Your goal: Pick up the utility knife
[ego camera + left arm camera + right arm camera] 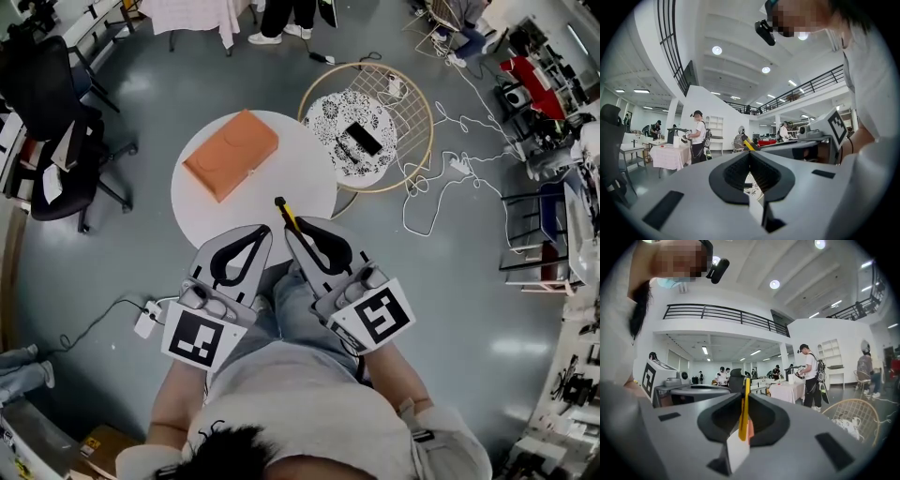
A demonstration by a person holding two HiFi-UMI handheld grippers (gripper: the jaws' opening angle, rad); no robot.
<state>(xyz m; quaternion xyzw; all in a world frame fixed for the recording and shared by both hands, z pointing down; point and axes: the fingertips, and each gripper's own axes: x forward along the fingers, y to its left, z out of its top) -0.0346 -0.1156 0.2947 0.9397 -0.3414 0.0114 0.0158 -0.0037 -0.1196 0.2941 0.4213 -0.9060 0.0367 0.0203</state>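
The utility knife (284, 212) is slim, yellow and black. My right gripper (290, 229) is shut on it and holds it in the air over the near edge of the round white table (291, 169). In the right gripper view the knife (744, 404) stands on edge between the closed jaws of the right gripper (743, 391). My left gripper (265, 232) hovers close beside it on the left, shut with nothing in it. In the left gripper view its jaws (750, 153) meet at the tip, and the knife's yellow end (749, 144) shows just beyond.
An orange box (230, 153) lies on the table's far left part. Behind the table on the right is a round wire basket (416, 103) with a patterned cloth and a black device (360, 140). An office chair (56, 112) stands at the left, and cables (450, 169) trail on the floor to the right.
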